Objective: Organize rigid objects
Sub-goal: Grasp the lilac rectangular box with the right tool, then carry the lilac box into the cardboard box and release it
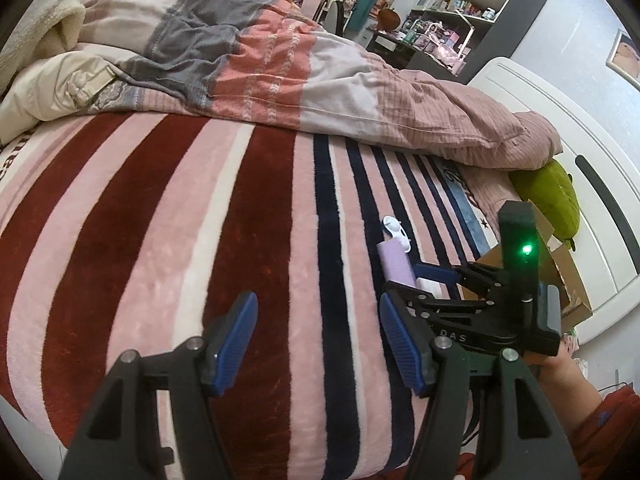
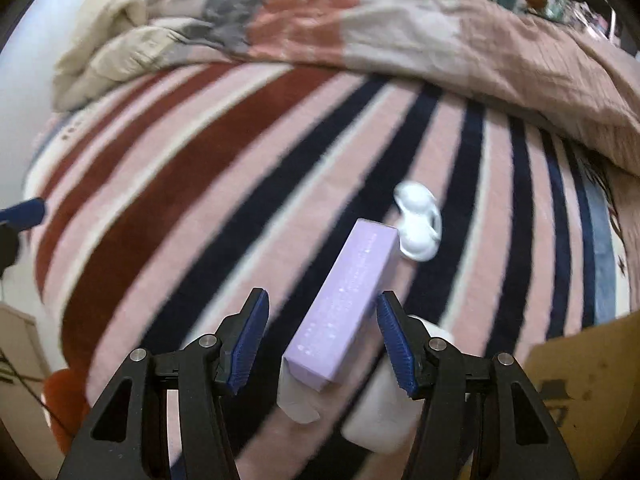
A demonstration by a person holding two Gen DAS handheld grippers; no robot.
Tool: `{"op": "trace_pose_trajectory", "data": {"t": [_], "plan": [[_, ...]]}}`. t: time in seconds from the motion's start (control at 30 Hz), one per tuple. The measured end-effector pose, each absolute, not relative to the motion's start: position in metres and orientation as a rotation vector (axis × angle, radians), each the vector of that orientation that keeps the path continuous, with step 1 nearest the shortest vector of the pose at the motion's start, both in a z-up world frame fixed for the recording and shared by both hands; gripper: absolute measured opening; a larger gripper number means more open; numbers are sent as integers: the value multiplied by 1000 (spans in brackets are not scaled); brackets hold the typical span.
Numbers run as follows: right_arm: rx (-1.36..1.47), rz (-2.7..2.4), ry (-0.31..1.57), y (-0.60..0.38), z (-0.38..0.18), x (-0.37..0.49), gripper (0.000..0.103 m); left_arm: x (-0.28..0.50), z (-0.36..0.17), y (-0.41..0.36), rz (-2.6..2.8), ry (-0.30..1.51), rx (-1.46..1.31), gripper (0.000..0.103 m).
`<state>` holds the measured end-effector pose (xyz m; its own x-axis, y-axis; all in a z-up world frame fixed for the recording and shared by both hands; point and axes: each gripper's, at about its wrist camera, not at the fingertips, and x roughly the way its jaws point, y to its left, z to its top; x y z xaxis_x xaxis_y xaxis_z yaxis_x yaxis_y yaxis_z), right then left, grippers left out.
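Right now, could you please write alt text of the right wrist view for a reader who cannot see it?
The right tool hangs open over a long purple box lying on a striped blanket, the box between its blue pads without clear contact. A small white plastic object lies at the box's far end, and a rumpled quilt lies behind.

White letters "DAS" stand on the right gripper [image 1: 434, 280] body.

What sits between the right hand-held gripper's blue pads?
The long lilac cardboard box on the striped blanket, seen in the right wrist view; neither pad touches it.
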<state>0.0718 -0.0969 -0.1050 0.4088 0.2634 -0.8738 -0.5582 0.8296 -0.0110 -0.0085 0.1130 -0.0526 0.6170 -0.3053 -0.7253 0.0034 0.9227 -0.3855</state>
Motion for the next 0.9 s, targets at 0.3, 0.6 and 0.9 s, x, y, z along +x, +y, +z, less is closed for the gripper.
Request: {"op": "trace_pose_trajectory", "data": {"t": [0.3,0.6,0.9], "plan": [[-185,501,1104,-97,-119,86,65,-11,-50,111,-176,895,-358,61],[-188,503,1099,-77,-131,90,58,-14,-48,114,-159,901,-360,61],[-318,648,985,-74,-84,56,33,-13,-28,98,-215,867,-372,61]]}}
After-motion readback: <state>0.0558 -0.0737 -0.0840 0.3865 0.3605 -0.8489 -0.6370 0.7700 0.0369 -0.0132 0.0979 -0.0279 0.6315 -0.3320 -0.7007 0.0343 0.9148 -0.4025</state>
